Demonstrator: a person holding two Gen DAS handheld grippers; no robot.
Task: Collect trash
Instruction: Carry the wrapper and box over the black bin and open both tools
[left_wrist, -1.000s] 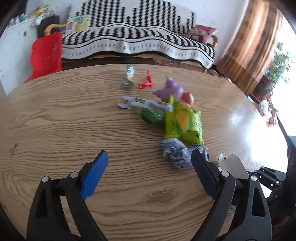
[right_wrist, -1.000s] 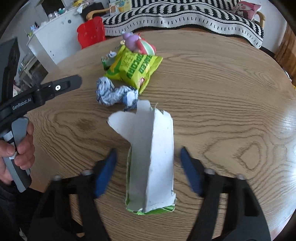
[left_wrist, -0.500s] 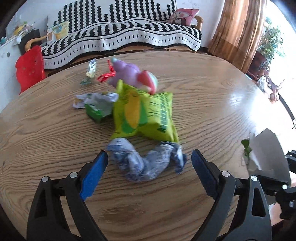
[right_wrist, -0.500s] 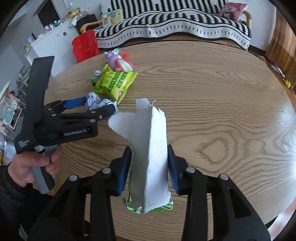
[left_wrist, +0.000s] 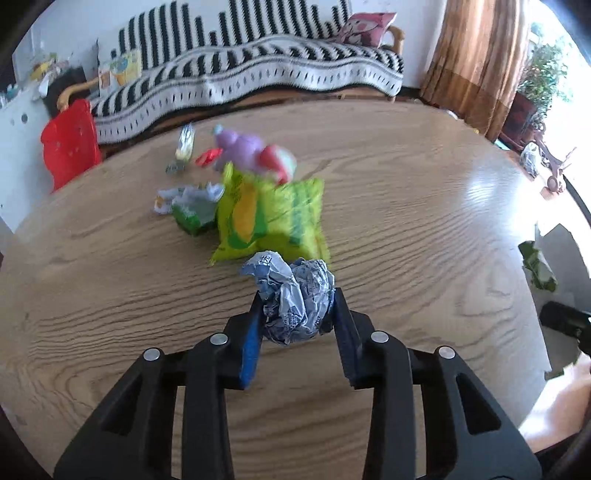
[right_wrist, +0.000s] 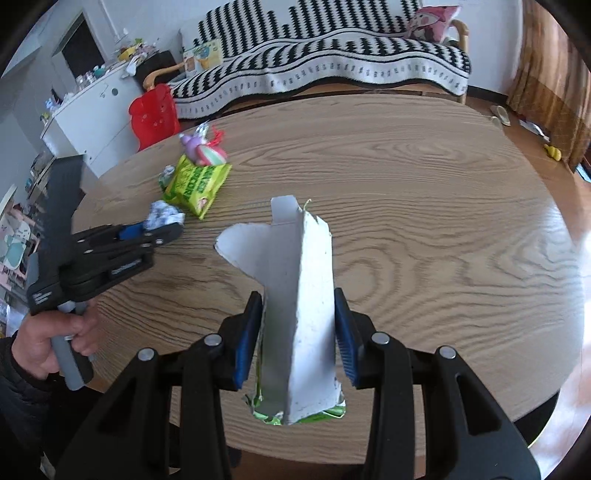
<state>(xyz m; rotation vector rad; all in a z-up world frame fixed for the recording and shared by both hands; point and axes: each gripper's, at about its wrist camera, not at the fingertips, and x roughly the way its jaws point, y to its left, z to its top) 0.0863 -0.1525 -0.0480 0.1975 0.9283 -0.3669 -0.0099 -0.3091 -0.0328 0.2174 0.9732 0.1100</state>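
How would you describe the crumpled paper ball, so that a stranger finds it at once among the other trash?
Start at the round wooden table and find the yellow-green snack bag near its middle. Just in front of the bag, the left gripper is shut on the paper ball. Unlike its flat, bright neighbours, it is a wrinkled wad, white with blue print.

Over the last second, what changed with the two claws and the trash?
The left claw moved in on the crumpled blue-white wrapper and closed on it; a second ago it was wide open. The right claw closed on the torn white carton, which it only straddled before. The green snack bag, the purple toy and the small scraps lie on the table as before.
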